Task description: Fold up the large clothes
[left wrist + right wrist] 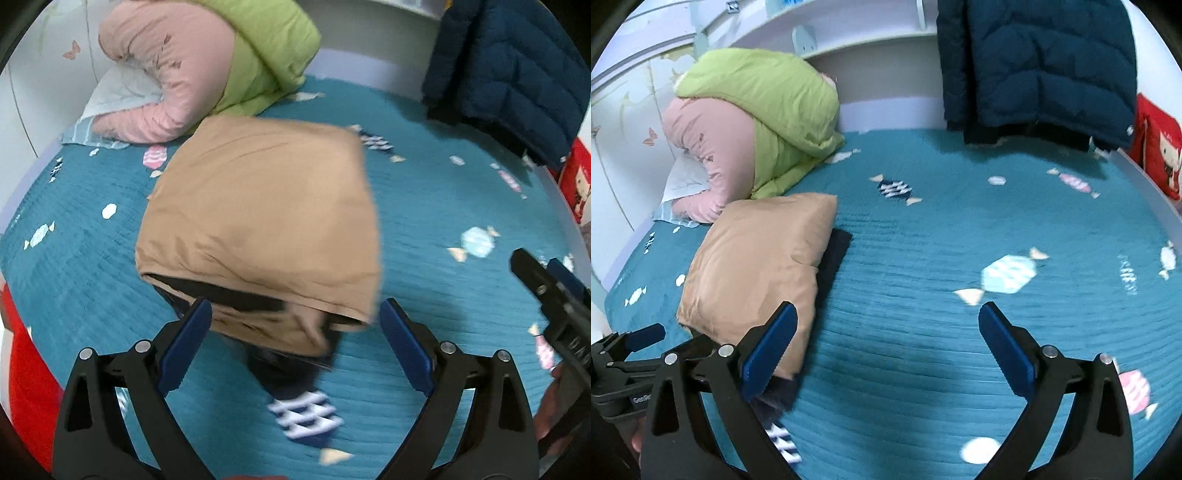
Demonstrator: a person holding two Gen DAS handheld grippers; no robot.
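Two claws: left claw (295,345) and right claw (888,350), both spread wide, gripping nothing
Tan jacket (258,221): folded bundle on the bed (960,277), just beyond the left claw
Green coat (768,122): heaped behind the tan jacket
Navy coat (1038,66): hanging at the bed's far edge

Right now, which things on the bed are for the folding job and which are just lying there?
For the job:
- tan jacket, folded up
- left gripper, open
- right gripper, open
- maybe the navy puffer coat, hanging, not folded

Just lying about:
- green and pink quilt
- white pillow
- red cushion
- teal bedspread
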